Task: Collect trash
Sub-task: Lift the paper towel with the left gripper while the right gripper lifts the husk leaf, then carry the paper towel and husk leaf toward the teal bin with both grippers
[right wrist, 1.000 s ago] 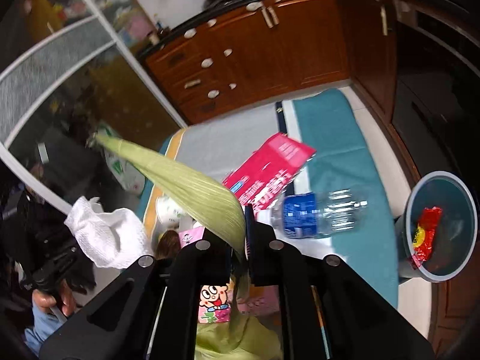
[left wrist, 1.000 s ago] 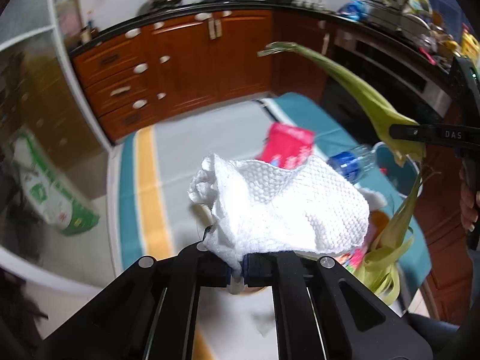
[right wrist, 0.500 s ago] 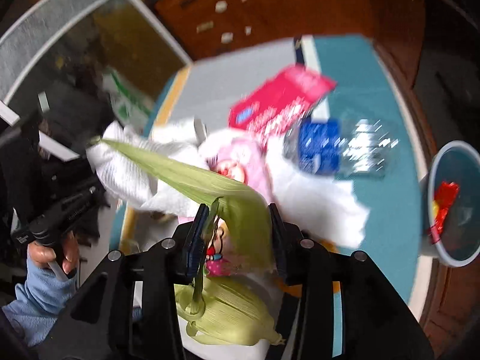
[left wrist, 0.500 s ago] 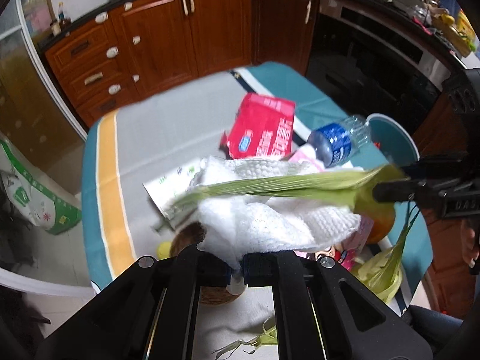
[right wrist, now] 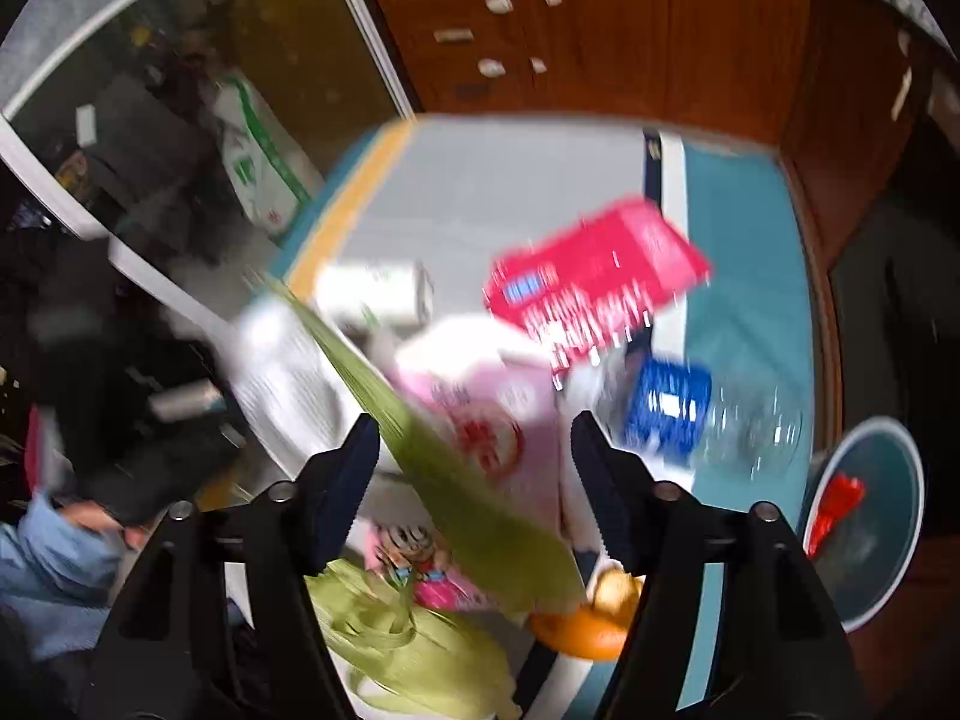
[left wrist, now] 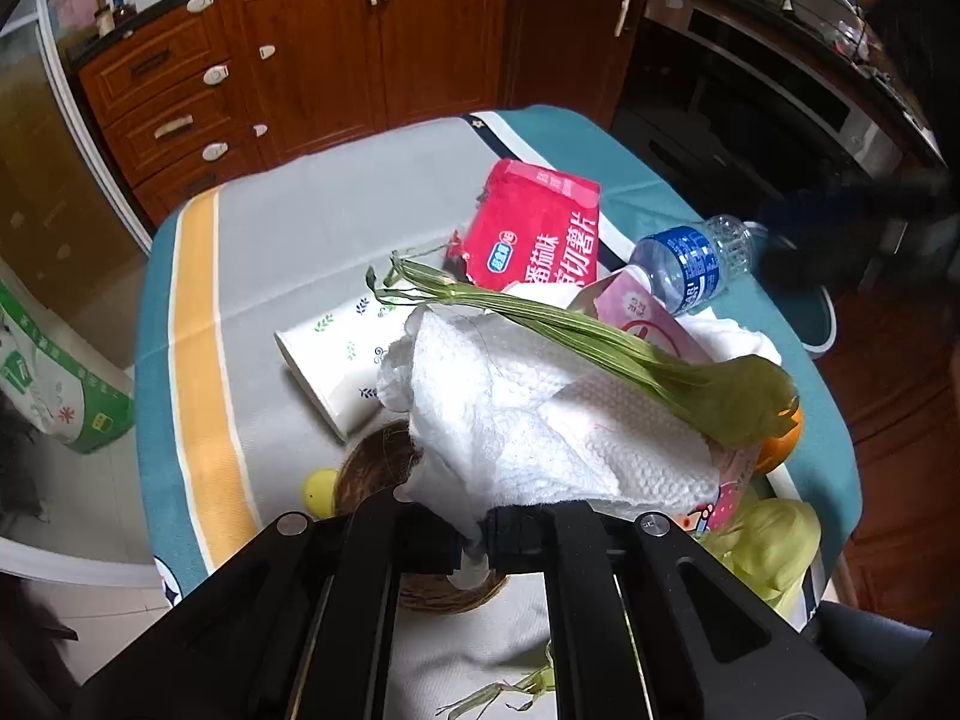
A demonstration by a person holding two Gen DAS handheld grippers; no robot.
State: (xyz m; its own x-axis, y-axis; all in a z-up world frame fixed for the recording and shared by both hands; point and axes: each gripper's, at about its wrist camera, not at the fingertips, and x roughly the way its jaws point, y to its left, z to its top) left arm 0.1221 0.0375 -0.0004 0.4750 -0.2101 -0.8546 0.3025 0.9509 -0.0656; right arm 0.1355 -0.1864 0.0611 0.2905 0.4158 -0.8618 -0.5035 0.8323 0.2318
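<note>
My left gripper (left wrist: 474,540) is shut on a crumpled white paper towel (left wrist: 540,420), held low over the cluttered table. A long green corn husk (left wrist: 600,348) lies across the towel, its broad end over an orange (left wrist: 780,444). In the blurred right wrist view my right gripper (right wrist: 474,426) has its jaws wide apart and still opening. The husk (right wrist: 456,468) passes loosely between them, and neither pad presses on it. Under it lies a pink packet (right wrist: 480,408).
On the striped tablecloth (left wrist: 300,222) lie a red snack bag (left wrist: 534,228), a water bottle (left wrist: 690,264), a tipped paper cup (left wrist: 336,354), a brown shell bowl (left wrist: 372,468) and more husks (left wrist: 768,546). A round bin (right wrist: 864,516) holding a red wrapper stands beyond the table's right edge.
The right gripper's jaws went from shut on the husk to wide apart. The husk swung down from upright and now rests across the paper towel. The left gripper sank toward the table with the towel.
</note>
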